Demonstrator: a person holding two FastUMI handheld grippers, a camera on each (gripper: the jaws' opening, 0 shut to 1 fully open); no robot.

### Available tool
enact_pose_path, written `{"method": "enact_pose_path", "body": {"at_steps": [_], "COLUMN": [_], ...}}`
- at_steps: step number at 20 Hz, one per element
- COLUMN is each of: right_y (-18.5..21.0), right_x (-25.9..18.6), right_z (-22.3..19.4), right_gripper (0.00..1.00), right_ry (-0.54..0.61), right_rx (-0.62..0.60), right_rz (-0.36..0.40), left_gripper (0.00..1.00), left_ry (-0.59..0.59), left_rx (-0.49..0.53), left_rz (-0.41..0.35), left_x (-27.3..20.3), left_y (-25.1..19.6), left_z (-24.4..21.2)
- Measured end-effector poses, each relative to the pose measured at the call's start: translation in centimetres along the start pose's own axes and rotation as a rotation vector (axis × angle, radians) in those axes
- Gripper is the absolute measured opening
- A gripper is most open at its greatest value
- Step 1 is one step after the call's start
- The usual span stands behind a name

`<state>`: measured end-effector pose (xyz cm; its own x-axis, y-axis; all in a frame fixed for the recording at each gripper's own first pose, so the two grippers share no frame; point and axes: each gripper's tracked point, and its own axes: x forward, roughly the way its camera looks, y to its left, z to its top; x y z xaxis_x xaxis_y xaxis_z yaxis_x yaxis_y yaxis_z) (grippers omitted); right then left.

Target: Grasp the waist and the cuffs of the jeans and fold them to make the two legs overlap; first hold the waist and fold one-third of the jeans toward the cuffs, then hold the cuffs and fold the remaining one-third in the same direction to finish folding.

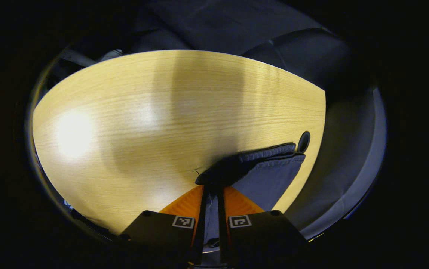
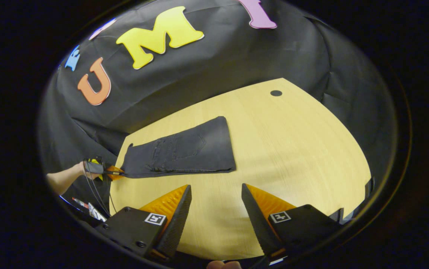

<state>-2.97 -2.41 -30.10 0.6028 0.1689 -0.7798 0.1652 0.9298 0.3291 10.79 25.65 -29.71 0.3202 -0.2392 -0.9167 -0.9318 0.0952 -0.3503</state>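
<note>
In the right gripper view the dark jeans (image 2: 184, 151) lie flat and folded on the wooden table (image 2: 293, 149), a back pocket facing up. My right gripper (image 2: 216, 194) hovers open over bare wood in front of them, nothing between its fingers. At the jeans' left end, a hand (image 2: 64, 179) holds my left gripper (image 2: 106, 170) against their corner. In the left gripper view, my left gripper (image 1: 211, 190) is shut on the jeans (image 1: 263, 172), with layered fabric edges spreading out to the right of its fingertips.
A round dark cable hole (image 2: 276, 93) sits in the table near its far corner, and it also lies just beyond the jeans' edge (image 1: 303, 142). Black cloth hangs behind the table. The floor (image 1: 349, 157) shows past the table's right edge.
</note>
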Motion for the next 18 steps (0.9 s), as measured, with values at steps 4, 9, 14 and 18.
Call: {"method": "enact_pose_path", "body": {"at_steps": [4,9,14,18], "right_y": [-1.7,-2.6,-2.7,-3.5], "right_x": [-1.0,-1.9,-3.0,-4.3], "right_z": [-0.4,-0.1,0.1,0.2], "right_gripper": [0.85,0.87,0.93,0.93], "right_ry": [-0.008,-0.031,-0.054,-0.079], "right_rx": [0.003,-0.023,-0.081,-0.097], "right_rz": [-0.023,-0.045,-0.04,-0.045], "left_gripper": [0.08,0.05,0.04,0.04], "left_ry": [-0.011,-0.068,-0.153,-0.233], "left_rx": [0.031,0.299,0.551,0.832], "left_rz": [-0.068,-0.123,-0.193,-0.301], "left_x": [-1.0,-3.7,-7.4,-12.4], "left_y": [-0.3,-1.8,-3.9,-6.8], "left_z": [-0.2,-1.6,-2.6,-5.9]}}
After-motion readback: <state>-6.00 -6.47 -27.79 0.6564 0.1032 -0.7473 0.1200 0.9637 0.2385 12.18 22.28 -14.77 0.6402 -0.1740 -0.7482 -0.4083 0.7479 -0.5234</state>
